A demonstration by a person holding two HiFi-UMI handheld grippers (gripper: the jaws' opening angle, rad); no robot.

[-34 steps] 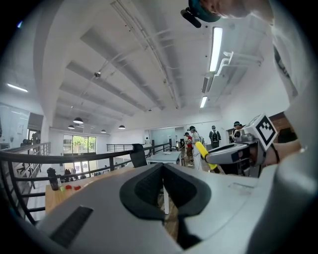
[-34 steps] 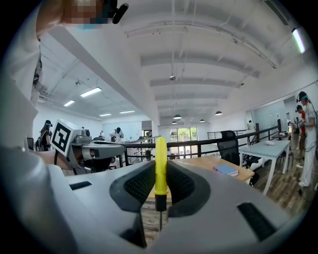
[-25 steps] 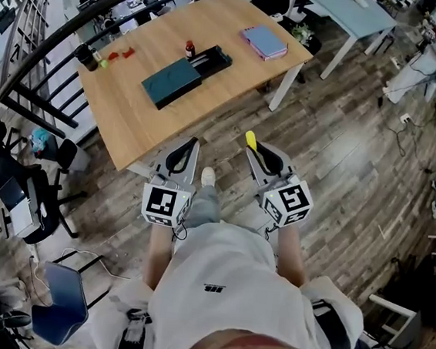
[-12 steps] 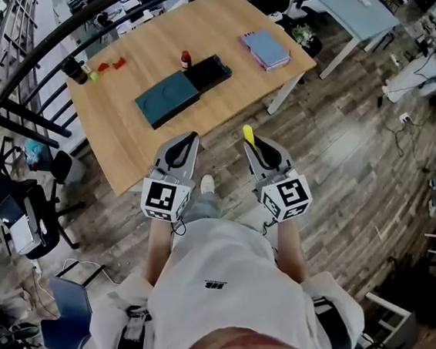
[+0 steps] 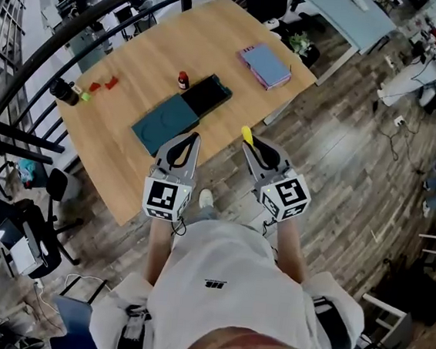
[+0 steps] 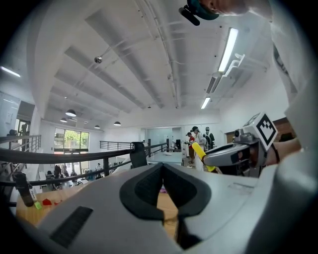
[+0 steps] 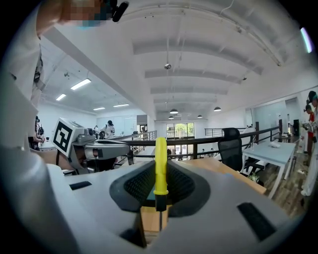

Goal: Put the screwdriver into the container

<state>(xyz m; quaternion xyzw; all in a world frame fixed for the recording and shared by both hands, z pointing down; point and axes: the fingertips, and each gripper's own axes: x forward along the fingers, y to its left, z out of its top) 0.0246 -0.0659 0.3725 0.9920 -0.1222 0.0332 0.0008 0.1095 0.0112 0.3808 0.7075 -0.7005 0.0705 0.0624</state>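
My right gripper (image 5: pixel 254 146) is shut on a yellow-handled screwdriver (image 5: pixel 247 136); in the right gripper view the screwdriver (image 7: pixel 160 166) stands upright between the jaws at my right gripper (image 7: pixel 160 191). My left gripper (image 5: pixel 184 147) is shut with nothing in it, its jaws touching at my left gripper (image 6: pixel 162 171). Both hover over the near edge of the wooden table (image 5: pixel 128 141). The black container (image 5: pixel 206 95) lies open on the table beside its teal lid (image 5: pixel 163 117), farther out than the grippers.
A small red-capped bottle (image 5: pixel 184 79) stands by the container. A purple notebook (image 5: pixel 265 65) lies at the table's far right, small red pieces (image 5: pixel 103 84) and a dark cup (image 5: pixel 63 92) at its left. A black railing (image 5: pixel 52 59) runs behind.
The person has stepped closer to the table, so both grippers now reach its near edge. The screwdriver stays held in the right gripper.
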